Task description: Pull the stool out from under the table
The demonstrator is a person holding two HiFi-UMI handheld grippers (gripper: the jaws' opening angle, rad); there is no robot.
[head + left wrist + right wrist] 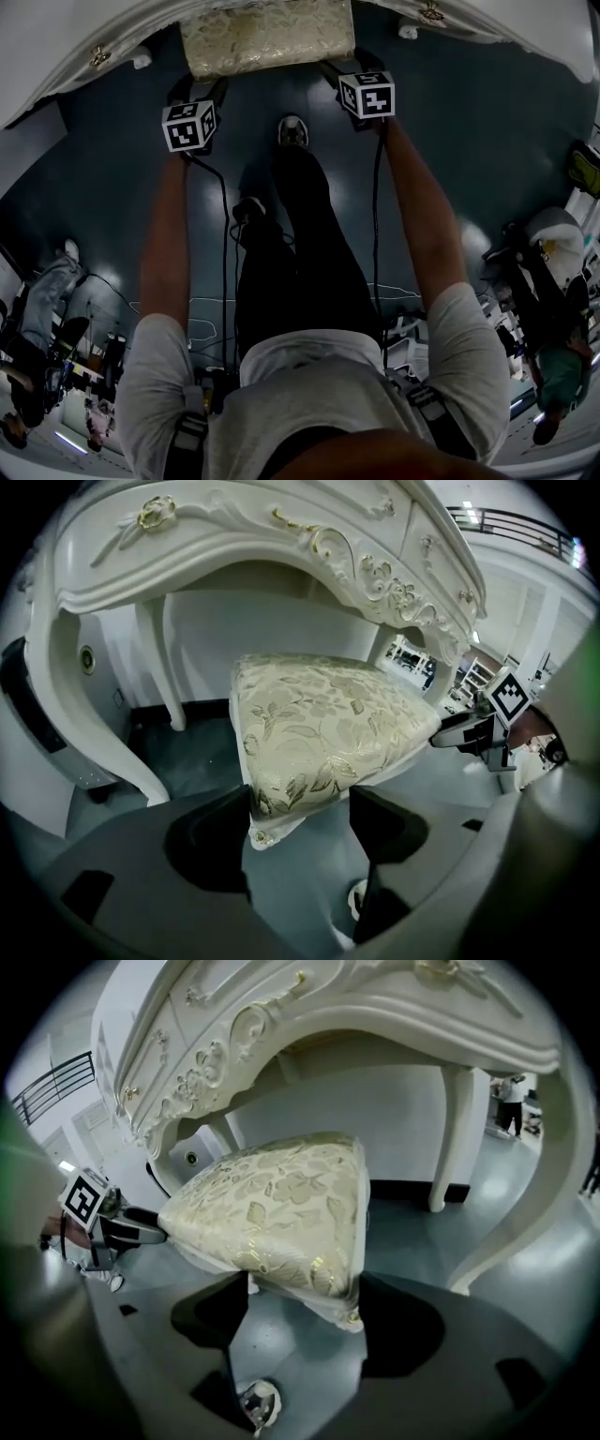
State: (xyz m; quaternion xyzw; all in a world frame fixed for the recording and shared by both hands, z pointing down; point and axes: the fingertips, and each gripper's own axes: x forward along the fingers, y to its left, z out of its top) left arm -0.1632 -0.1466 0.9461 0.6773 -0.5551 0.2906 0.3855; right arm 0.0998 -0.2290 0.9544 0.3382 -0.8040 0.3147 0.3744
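Up for pulling: a stool (267,36) with a padded seat in pale gold floral brocade over a white frame. Tucked partway under the carved white bench (281,536), with the near edge poking out toward the person.

Probably of moderate weight, with a rigid frame under a soft, yielding cushion and smooth fabric. Likely to slip if pinched by the padding alone. Better to bite down to the hard seat edge at the two near corners. Better also to pull evenly on both sides, so as not to twist it against the bench legs.

Already taken that way. Clamped at the near left corner by the left gripper (300,810), jaws set wide and touching the cushion on both sides. Same at the near right corner with the right gripper (302,1299), jaws wide yet pressed onto the fabric.

Standing on a glossy dark floor (469,169), so likely to slide without much drag. Worth minding the shoe (293,131) just behind the seat when drawing back.
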